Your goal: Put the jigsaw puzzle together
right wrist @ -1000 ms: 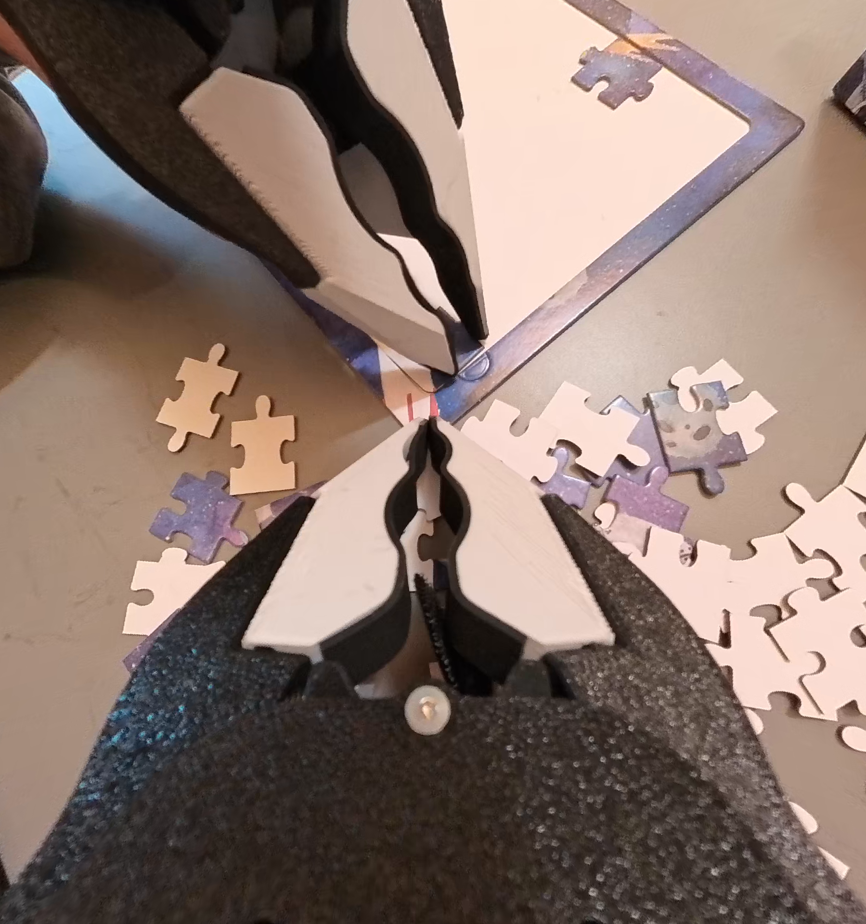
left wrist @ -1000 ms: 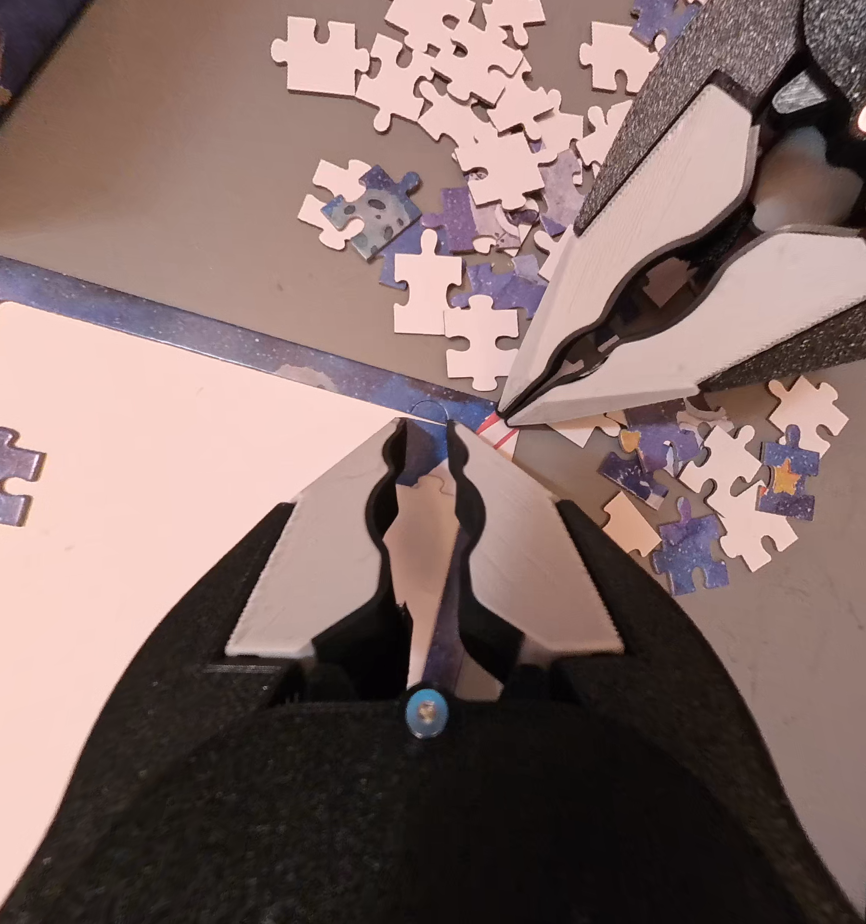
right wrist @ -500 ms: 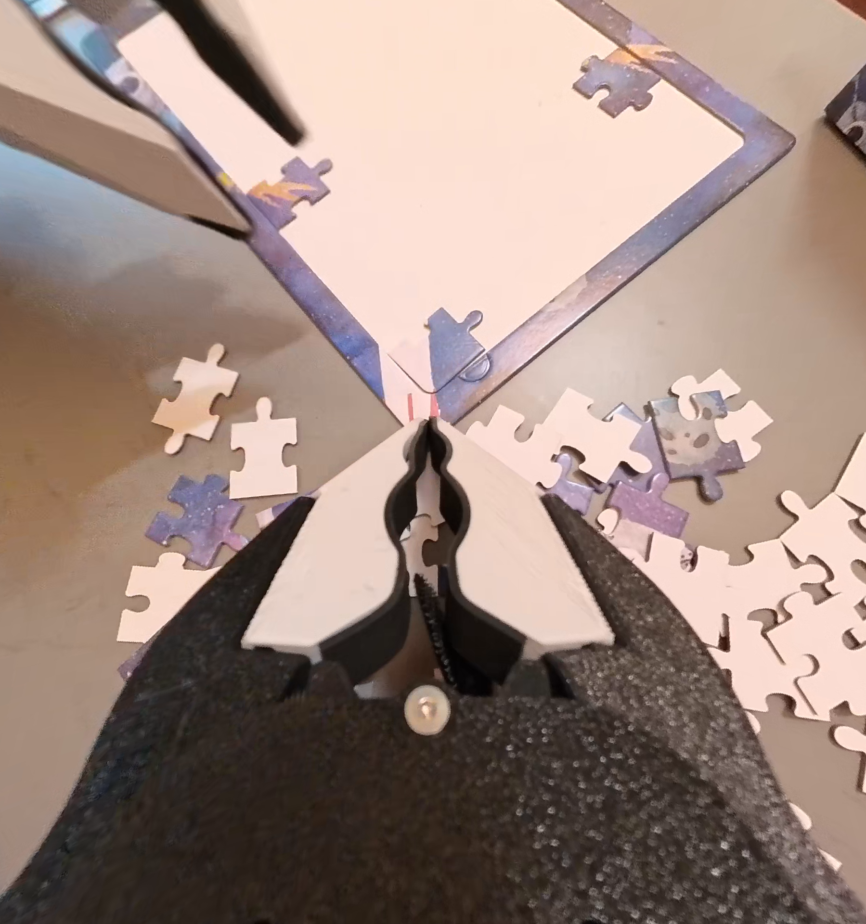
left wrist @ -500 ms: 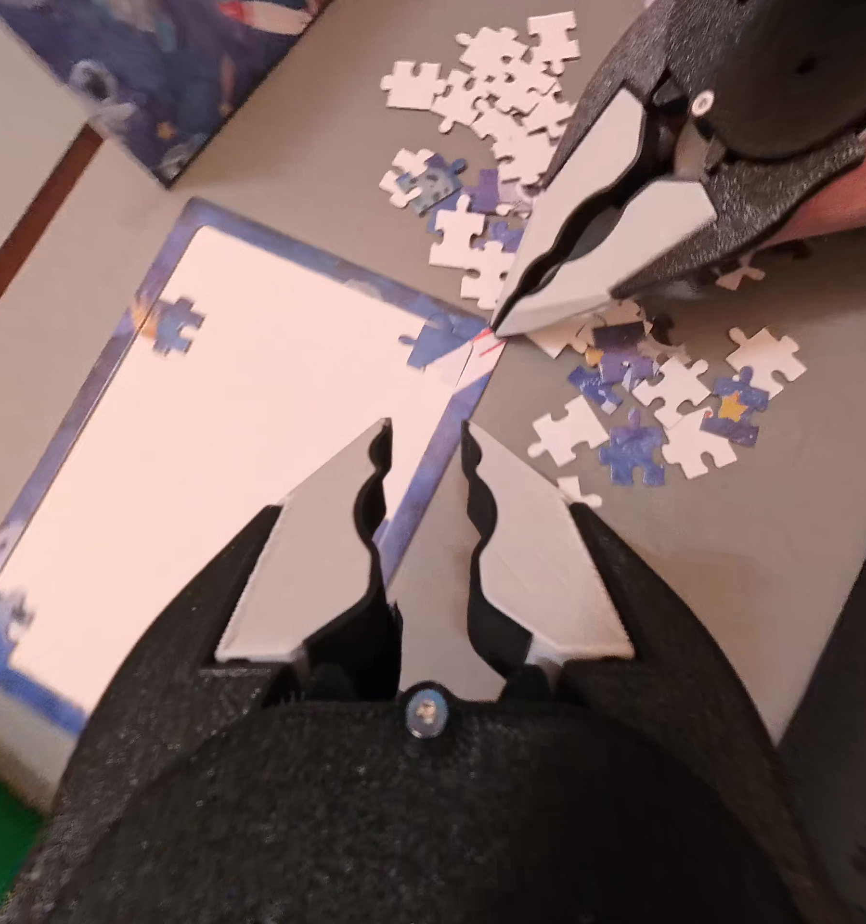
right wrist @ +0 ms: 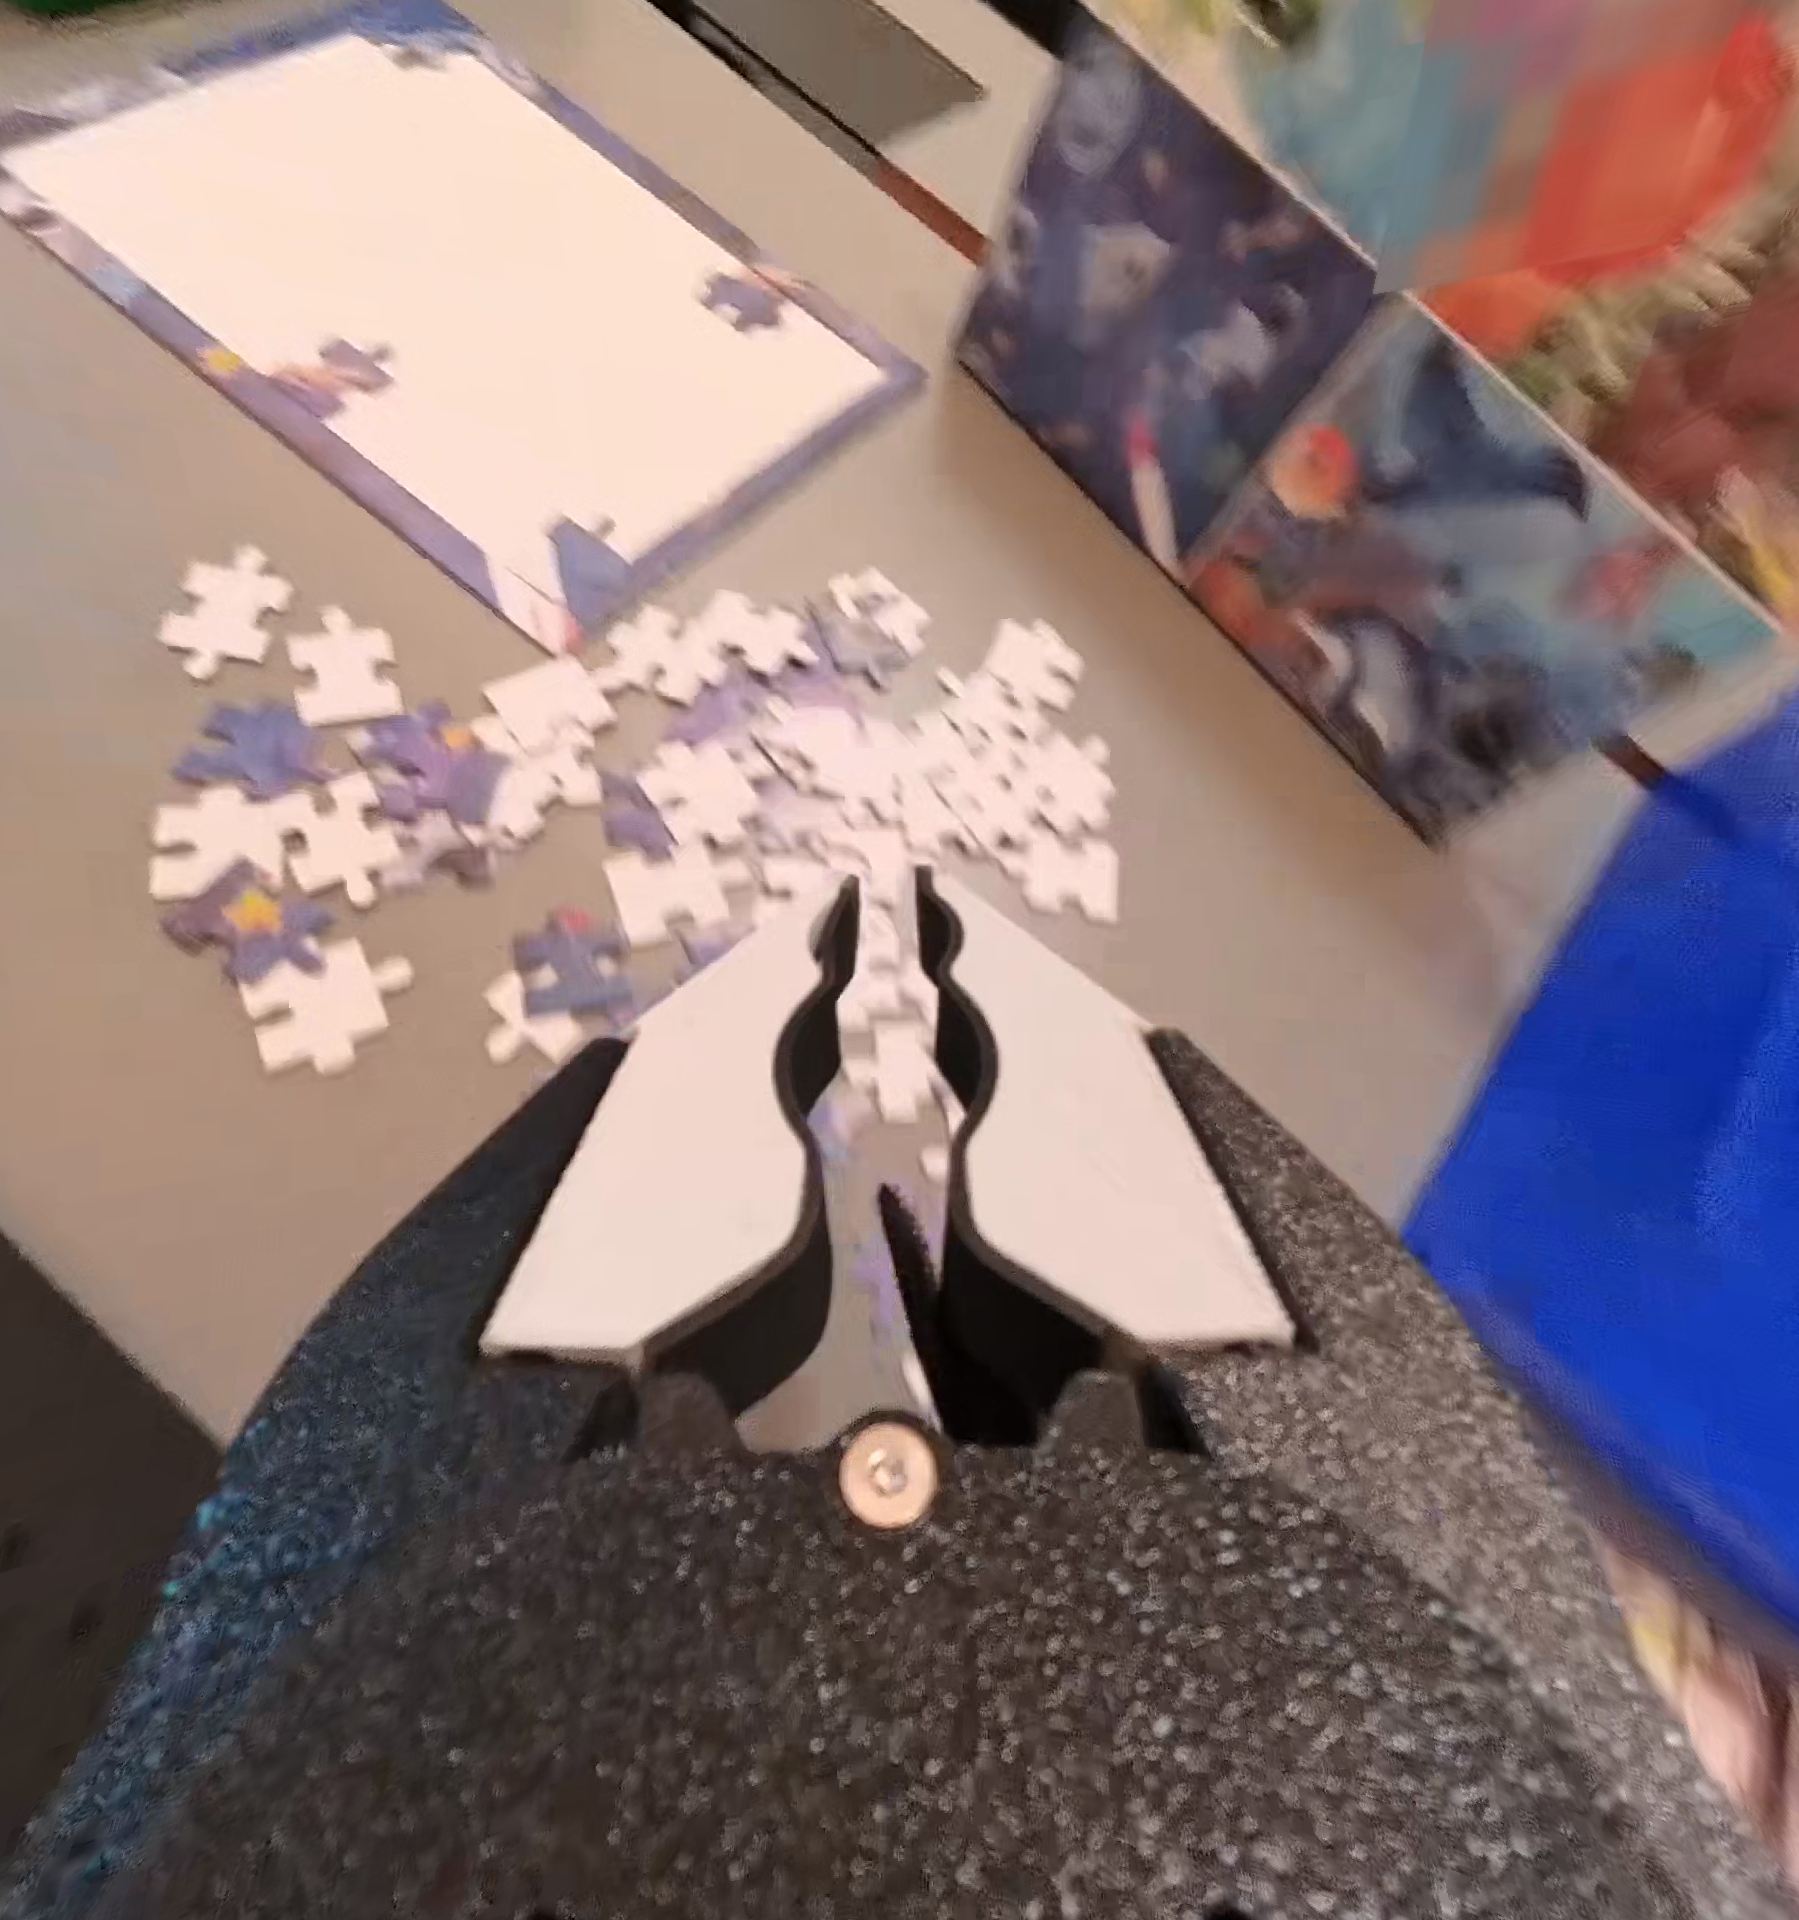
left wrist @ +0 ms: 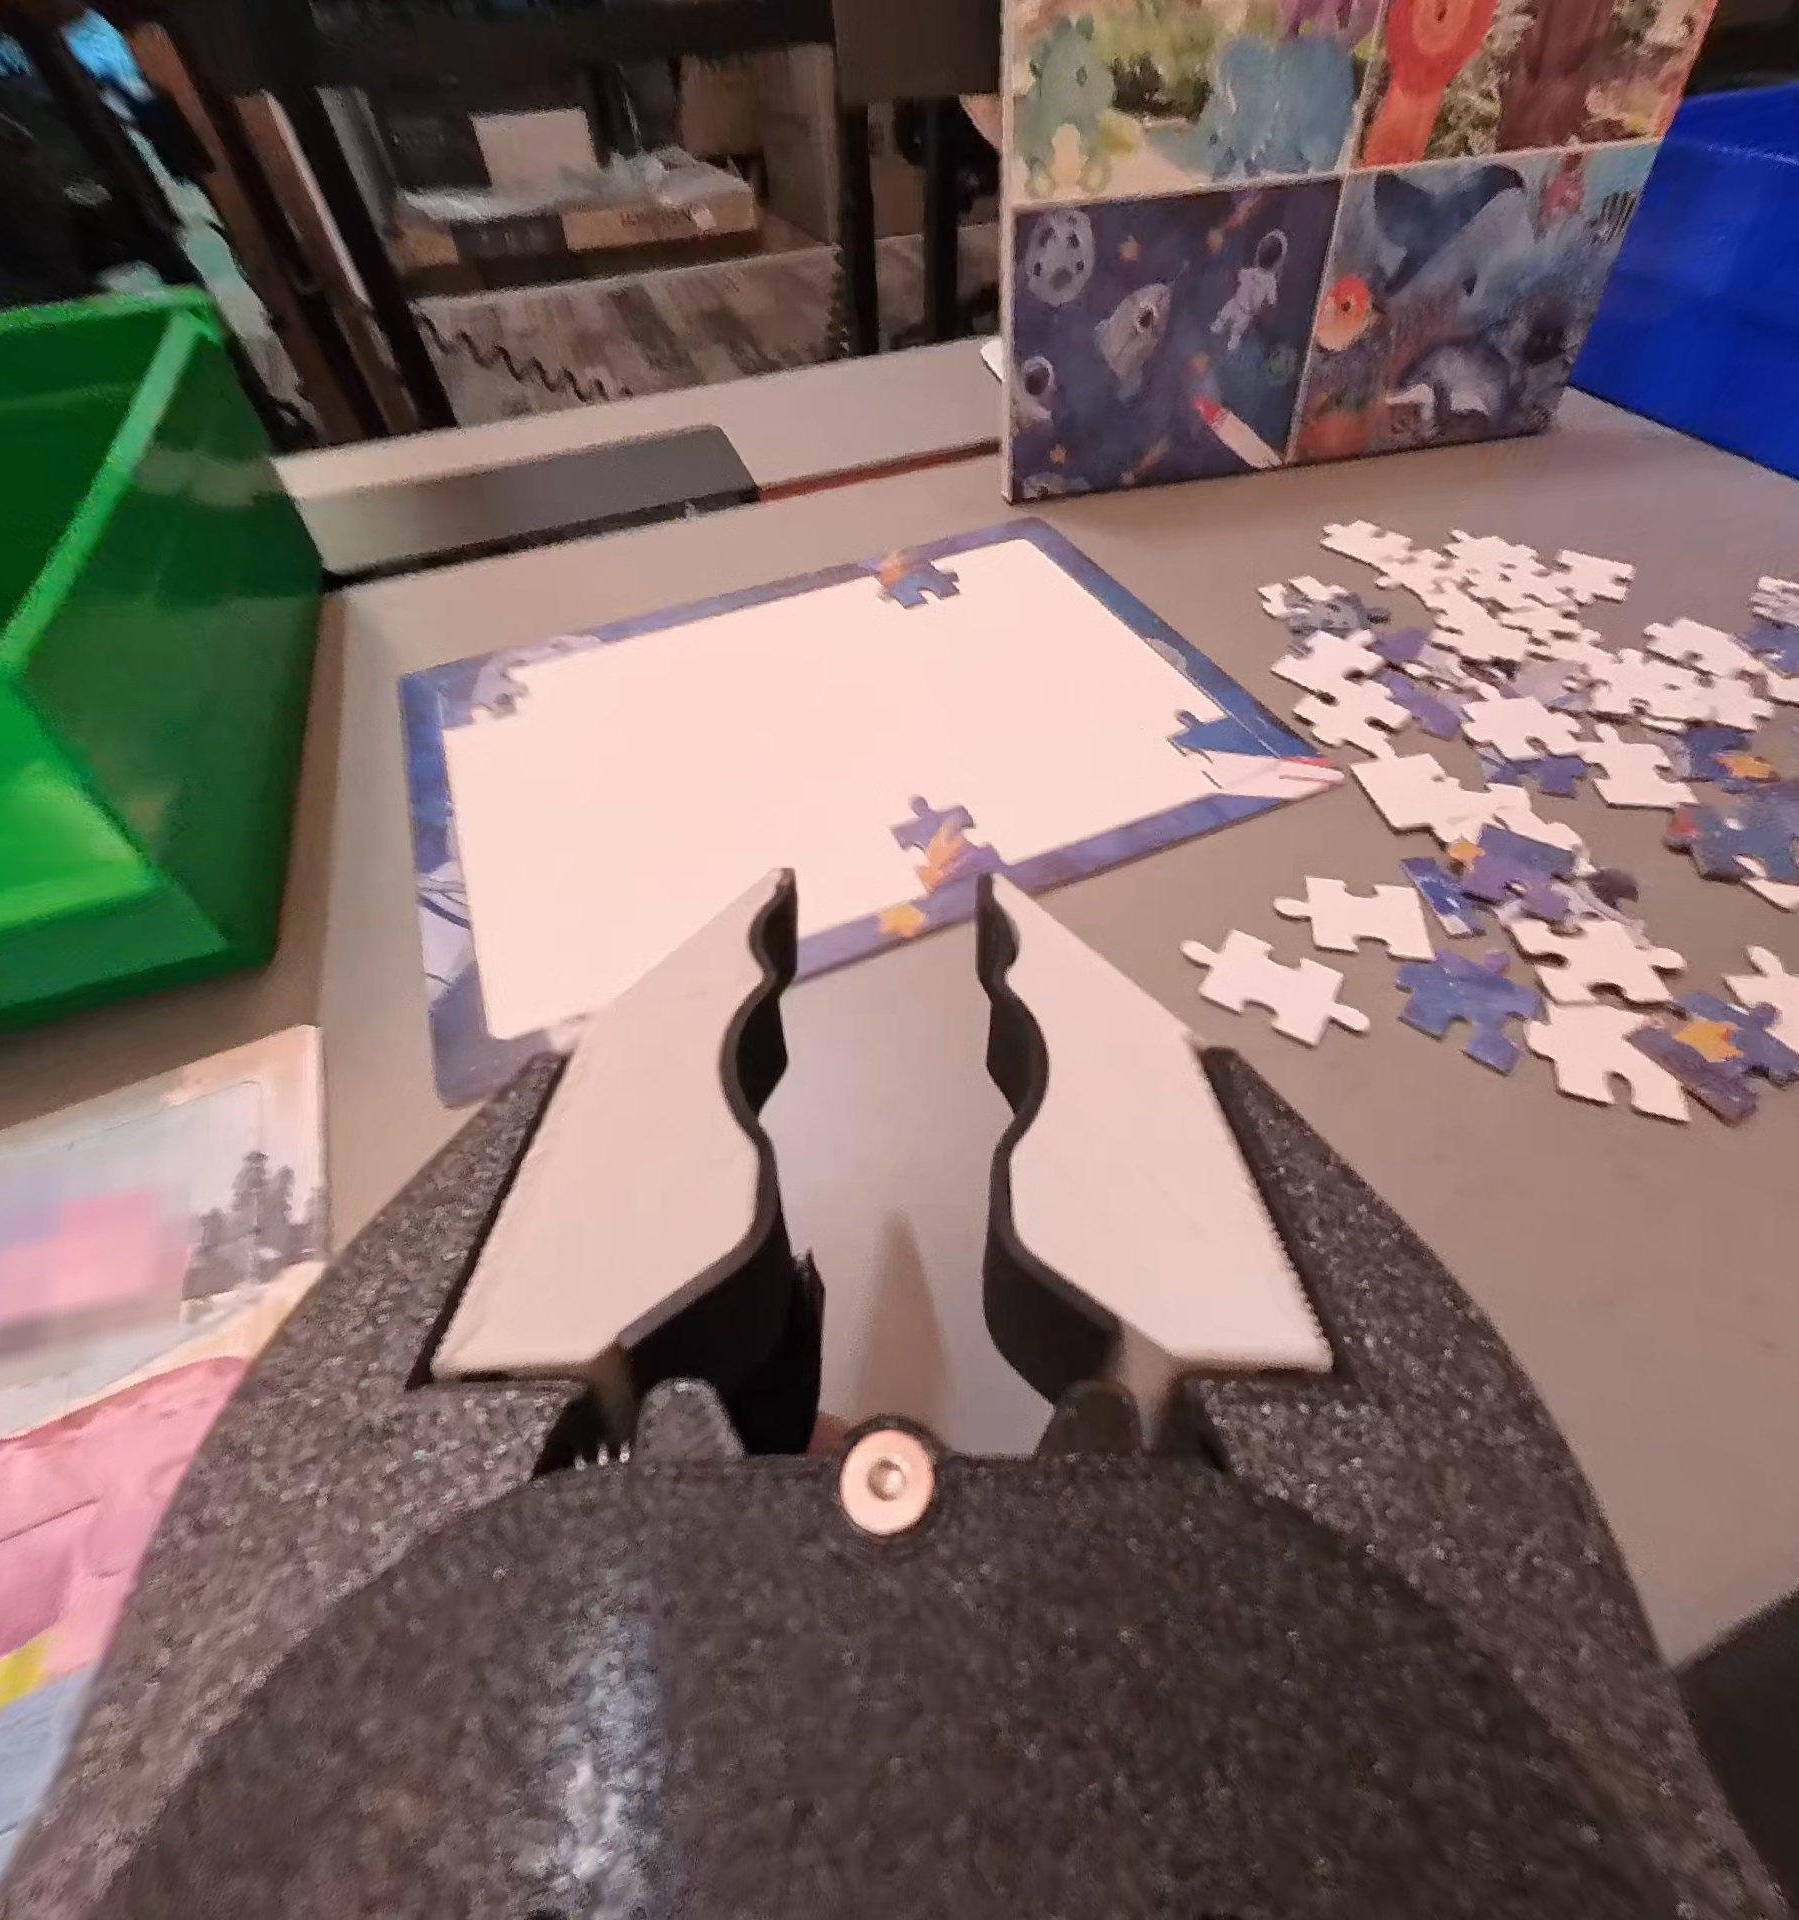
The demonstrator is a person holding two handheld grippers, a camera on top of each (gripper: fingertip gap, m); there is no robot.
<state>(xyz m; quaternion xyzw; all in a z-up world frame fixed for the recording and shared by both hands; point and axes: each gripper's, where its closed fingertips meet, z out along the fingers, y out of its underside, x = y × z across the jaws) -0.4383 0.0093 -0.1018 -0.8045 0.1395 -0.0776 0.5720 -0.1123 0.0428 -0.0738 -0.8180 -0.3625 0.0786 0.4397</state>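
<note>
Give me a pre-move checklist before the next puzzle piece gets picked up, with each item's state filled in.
1. Left gripper empty, fingers apart: ok.
2. Right gripper empty, narrow gap between its fingers: ok, though the view is blurred.
3. Blue-bordered puzzle frame lies flat on the grey table: ok.
4. Placed pieces lie inside the frame, such as the blue corner piece and the blue piece with an orange streak: ok.
5. Loose pile of white and blue pieces lies just ahead of the right gripper: ok.
6. Most loose pieces picture side up: not ok, many show white backs.
7. Which piece fits next: cannot tell.
</note>
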